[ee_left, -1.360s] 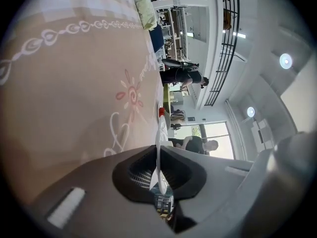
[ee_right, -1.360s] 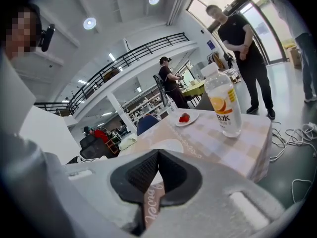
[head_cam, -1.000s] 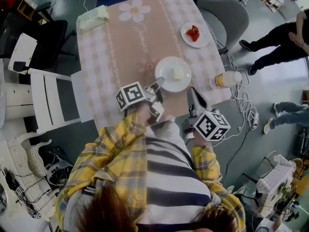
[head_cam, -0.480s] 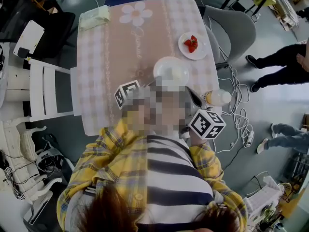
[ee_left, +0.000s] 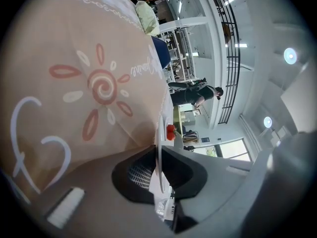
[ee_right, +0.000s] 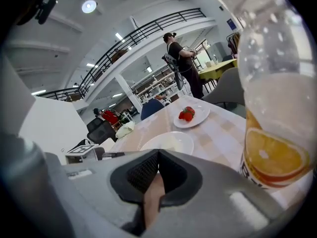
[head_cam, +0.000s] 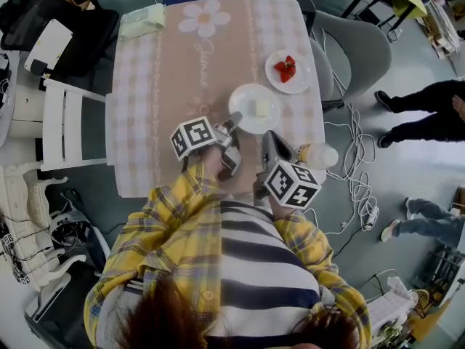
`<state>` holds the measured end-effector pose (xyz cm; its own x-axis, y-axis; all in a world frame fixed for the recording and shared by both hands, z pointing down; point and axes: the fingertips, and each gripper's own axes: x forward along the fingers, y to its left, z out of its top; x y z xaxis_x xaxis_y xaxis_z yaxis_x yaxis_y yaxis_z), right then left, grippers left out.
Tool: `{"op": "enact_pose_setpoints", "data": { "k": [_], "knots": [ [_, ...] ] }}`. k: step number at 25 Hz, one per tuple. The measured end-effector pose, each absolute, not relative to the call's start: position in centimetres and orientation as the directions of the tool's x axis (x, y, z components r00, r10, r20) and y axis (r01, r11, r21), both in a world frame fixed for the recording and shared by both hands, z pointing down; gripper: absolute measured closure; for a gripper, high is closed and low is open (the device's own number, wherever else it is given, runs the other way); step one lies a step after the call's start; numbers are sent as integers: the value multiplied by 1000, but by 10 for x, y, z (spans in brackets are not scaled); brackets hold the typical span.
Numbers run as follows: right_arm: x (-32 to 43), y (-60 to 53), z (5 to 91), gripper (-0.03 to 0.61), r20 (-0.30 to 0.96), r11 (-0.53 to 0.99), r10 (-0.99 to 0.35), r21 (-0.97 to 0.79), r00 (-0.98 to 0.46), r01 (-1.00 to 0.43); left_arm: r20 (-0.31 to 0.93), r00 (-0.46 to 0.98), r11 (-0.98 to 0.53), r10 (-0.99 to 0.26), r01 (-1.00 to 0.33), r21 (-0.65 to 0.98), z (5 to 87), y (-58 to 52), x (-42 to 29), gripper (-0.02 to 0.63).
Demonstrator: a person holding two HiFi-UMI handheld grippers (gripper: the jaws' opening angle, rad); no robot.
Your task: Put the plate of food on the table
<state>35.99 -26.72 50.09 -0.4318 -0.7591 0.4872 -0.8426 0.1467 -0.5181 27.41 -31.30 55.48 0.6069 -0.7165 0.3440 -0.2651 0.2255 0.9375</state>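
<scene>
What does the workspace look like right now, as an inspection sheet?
Surface: table, pink checked cloth.
Job's things: plate with pale food, rim held by left hand-held gripper; resting or lifted, unclear.
Clutter: strawberry plate, drink bottle, pale green pack.
Grippers: left hand-held gripper shut on plate; right hand-held gripper shut, empty.
Cables: cables loose on floor beside table.
Surroundings: white chair, grey chair, people nearby.

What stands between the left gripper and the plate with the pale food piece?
Nothing visible does. The left gripper is closed on the plate at its near rim. The strawberry plate and the drink bottle stand apart, off to the side.
</scene>
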Motion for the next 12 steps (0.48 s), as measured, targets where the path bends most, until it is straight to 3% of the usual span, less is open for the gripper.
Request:
{"op": "enact_pose_setpoints", "data": {
  "k": [12],
  "knots": [
    [366, -272, 520, 578, 525, 100, -733, -547, -434, -831, 396, 585, 226, -707, -344, 911, 563, -324, 280, 595]
  ]
}}
